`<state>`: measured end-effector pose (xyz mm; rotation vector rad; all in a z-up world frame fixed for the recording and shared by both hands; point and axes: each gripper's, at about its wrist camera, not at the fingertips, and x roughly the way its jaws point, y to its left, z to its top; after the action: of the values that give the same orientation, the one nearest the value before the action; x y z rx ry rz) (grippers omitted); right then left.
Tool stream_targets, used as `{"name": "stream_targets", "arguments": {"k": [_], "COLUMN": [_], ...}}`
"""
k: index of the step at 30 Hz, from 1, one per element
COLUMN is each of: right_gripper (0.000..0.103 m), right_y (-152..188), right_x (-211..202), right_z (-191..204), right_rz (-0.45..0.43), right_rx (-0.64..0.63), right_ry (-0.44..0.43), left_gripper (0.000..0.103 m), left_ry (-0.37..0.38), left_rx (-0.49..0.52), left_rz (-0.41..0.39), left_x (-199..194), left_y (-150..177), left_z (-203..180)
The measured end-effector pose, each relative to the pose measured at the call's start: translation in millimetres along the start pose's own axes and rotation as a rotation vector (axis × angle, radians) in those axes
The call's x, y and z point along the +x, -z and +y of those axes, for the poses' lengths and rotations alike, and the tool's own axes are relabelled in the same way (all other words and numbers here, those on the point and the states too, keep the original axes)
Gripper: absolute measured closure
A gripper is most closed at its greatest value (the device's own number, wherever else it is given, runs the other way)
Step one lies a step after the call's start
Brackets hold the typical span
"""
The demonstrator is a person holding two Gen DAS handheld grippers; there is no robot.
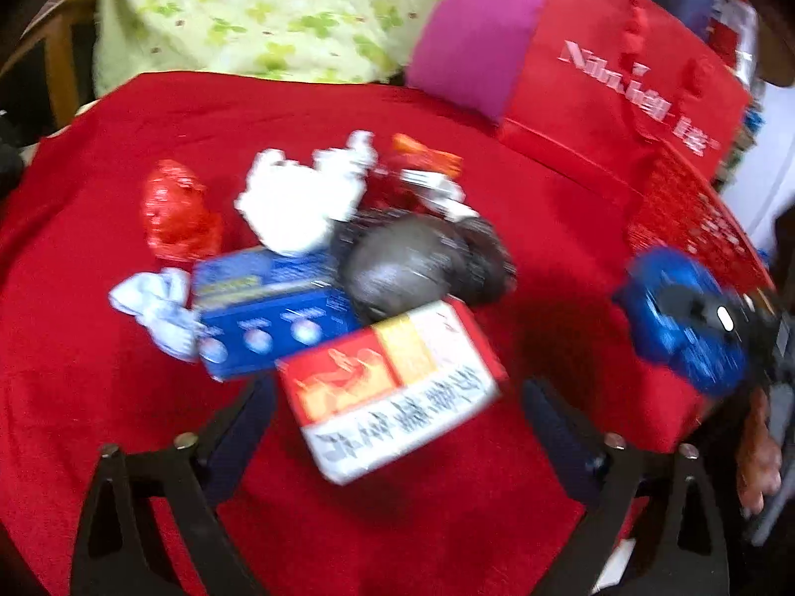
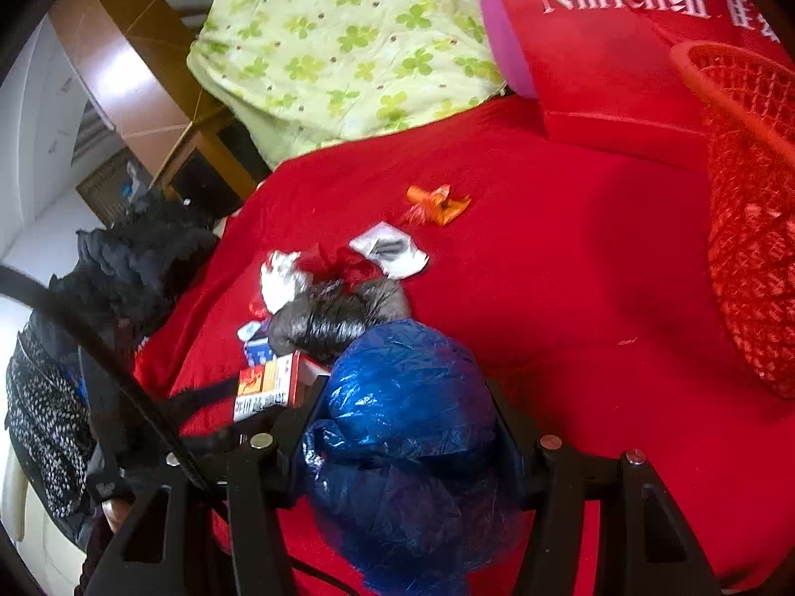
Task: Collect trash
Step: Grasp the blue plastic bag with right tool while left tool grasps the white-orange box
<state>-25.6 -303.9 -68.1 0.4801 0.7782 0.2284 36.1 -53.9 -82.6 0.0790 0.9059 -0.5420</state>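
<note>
A pile of trash lies on the red tablecloth [image 1: 99, 447]: a red-and-white carton [image 1: 392, 387], a blue box [image 1: 268, 318], a black plastic bag [image 1: 417, 263], white crumpled paper [image 1: 293, 203], a red wrapper [image 1: 179, 208], an orange wrapper [image 1: 427, 156]. My left gripper [image 1: 397, 397] is open, its fingers on either side of the carton's near end. My right gripper [image 2: 407, 397] is shut on a crumpled blue plastic bag [image 2: 402, 437], held above the cloth; it shows at the right in the left wrist view [image 1: 685, 318].
A red mesh basket [image 2: 750, 218] stands at the right. A red paper bag [image 1: 621, 79] with white lettering and a magenta cushion [image 1: 472, 44] stand behind it. A green floral cloth [image 1: 248, 15] lies at the back. Dark clothing [image 2: 124, 268] lies at the cloth's left edge.
</note>
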Motion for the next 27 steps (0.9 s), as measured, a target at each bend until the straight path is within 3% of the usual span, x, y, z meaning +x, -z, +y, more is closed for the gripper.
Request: {"name": "stream_targets", "arguments": {"k": [2,8,14,17,20,23,27], "right_gripper": [0.042,0.042,0.042,0.042,0.042,0.042,0.041], "right_y": [-1.6,-3.8,-5.3,-4.6,-4.2,-4.7,-6.5], "right_x": [-6.1,-26.1,-29.9,-26.9,-24.6,-26.4,-31.1], "right_z": [-3.5,-8.7,-14.0,-11.7,-9.2,-9.2,-11.8], "right_rz": [-0.028,-0.105,-0.110,-0.098,-0.091,-0.098,-0.116], "right_rx": [0.009,0.004,0.017,0.008,0.000,0.001,0.011], "right_ry": [0.018,0.059,0.059,0.058,0.060,0.061,0.063], "left_gripper": [0.019,0.021,0.020,0.020,0.020,0.020,0.020], "left_ry": [0.051,0.132,-0.047,-0.066,0.025,0.062,0.249], "left_rx": [0.030,0.092,0.089,0.075,0.054,0.065,0.032], "left_rz": [-0.001,-0.042,-0.065,-0.076,-0.073,-0.053,-0.029], "left_x": [-7.1,-33.2,-23.4,-10.4,-2.3,2.0,-7.4], "left_y": [5.2,10.8,4.3,-3.9,-5.9,-1.8,6.5], "left_z": [-10.0,-29.4,-14.7,-11.2,-11.1,-16.6,-16.6]}}
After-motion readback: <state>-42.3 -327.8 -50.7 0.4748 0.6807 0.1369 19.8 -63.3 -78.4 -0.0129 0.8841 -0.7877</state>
